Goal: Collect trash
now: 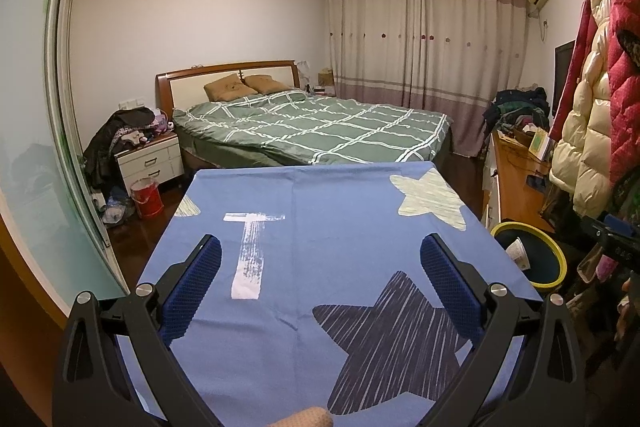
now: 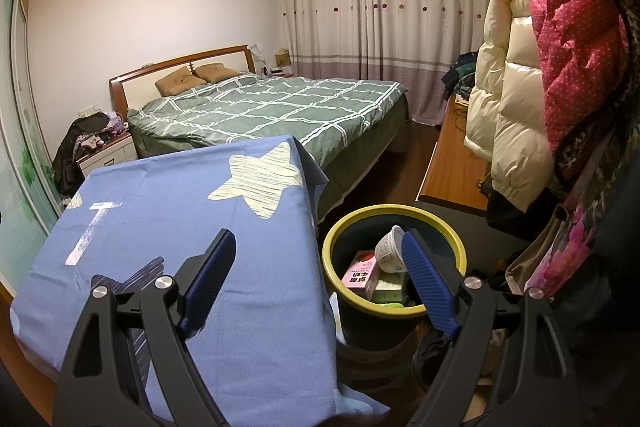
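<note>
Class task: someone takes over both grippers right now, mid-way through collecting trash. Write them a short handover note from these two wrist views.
Left gripper: open, holding nothing, over the blue star cloth.
Right gripper: open, holding nothing, straddling the cloth's edge and the bin.
Things: the yellow-rimmed bin stands on the floor right of the cloth-covered table. In it are a white cup, a pink carton and a pale green box.
Done: those three pieces are binned.
Left: no trash shows on the cloth in either view; check the near edge, hidden behind the grippers, before calling the job finished.
</note>
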The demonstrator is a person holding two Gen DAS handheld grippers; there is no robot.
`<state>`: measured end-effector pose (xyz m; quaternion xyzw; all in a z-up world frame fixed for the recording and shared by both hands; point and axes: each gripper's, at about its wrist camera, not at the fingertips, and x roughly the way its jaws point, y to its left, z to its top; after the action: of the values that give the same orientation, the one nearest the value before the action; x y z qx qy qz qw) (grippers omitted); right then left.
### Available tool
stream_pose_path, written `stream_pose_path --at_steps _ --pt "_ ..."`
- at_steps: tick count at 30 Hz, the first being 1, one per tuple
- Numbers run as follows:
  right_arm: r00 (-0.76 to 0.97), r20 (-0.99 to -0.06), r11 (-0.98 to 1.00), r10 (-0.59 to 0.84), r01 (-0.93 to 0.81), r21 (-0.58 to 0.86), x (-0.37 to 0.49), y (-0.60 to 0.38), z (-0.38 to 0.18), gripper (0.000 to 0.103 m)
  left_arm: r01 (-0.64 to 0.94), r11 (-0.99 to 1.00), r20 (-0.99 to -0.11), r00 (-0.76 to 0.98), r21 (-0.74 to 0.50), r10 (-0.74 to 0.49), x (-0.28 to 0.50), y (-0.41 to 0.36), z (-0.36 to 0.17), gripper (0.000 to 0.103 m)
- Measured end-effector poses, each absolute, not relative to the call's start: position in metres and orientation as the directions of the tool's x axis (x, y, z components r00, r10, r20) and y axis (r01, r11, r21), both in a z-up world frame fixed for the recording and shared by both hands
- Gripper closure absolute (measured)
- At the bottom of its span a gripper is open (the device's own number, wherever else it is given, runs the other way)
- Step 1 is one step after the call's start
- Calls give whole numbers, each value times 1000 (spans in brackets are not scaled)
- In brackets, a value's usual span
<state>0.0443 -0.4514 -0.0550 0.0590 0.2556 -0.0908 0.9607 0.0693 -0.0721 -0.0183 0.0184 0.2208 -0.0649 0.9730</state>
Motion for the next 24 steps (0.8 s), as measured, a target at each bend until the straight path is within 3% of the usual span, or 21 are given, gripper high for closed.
stream_pose_path --at_steps 24 --pt "849 -510 977 -142 202 64 46 -449 -56 23 126 992 -452 886 14 -106 74 -74 -19 5"
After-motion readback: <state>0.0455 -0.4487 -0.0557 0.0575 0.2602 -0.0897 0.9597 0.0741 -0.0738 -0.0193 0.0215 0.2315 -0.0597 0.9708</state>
